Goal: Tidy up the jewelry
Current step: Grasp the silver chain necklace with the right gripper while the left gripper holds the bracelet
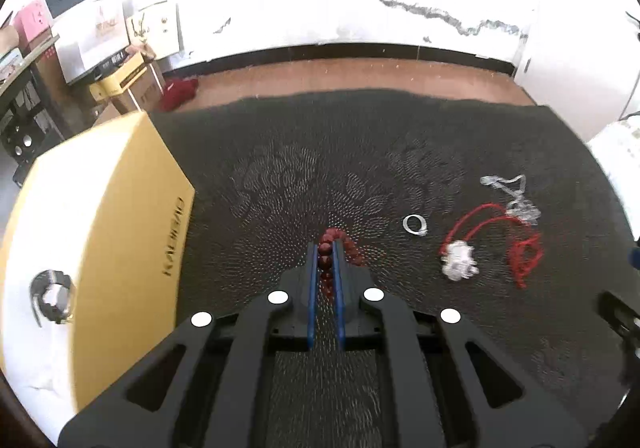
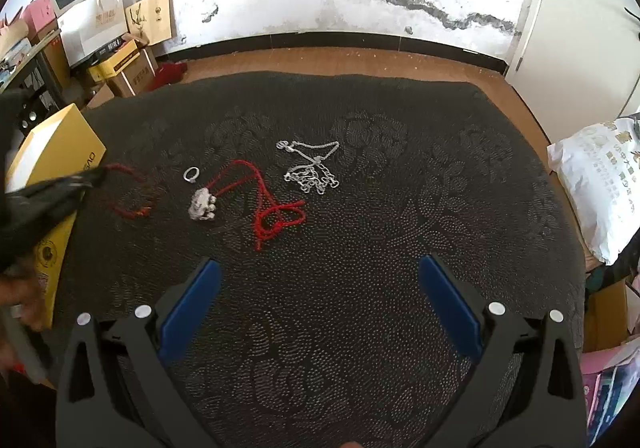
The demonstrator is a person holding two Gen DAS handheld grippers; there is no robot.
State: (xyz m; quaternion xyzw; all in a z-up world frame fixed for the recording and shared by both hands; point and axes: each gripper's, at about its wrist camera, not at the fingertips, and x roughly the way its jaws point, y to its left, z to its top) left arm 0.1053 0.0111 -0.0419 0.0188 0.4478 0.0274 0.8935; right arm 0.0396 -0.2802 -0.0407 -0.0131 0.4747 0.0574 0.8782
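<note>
1. Left gripper [image 1: 325, 252] is clamped tight on a dark red bead bracelet [image 1: 340, 244]; the beads sit squeezed between the blue pads, with the loop curling out past the tips toward 1 o'clock.
2. From the right wrist cam that same bracelet [image 2: 132, 191] shows up blurry at about 10 o'clock, hanging off the left gripper's tip over the dark mat [image 2: 360, 288].
3. Right gripper [image 2: 320, 288] is spread wide with nothing in it, just hovering over bare mat.
4. Still lying on the mat, left cam: a silver ring [image 1: 415, 225] at 2 o'clock from the pads, then a silver charm [image 1: 459, 260] on a red cord [image 1: 524, 252] further right, and a silver chain [image 1: 516, 199] beyond that, touching the cord.
5. Yellow box [image 1: 132, 215] sits at 9 o'clock on the mat's left edge. It has white lining, and something dark and ring-shaped [image 1: 52, 298] is already in there, too blurry to name.
</note>
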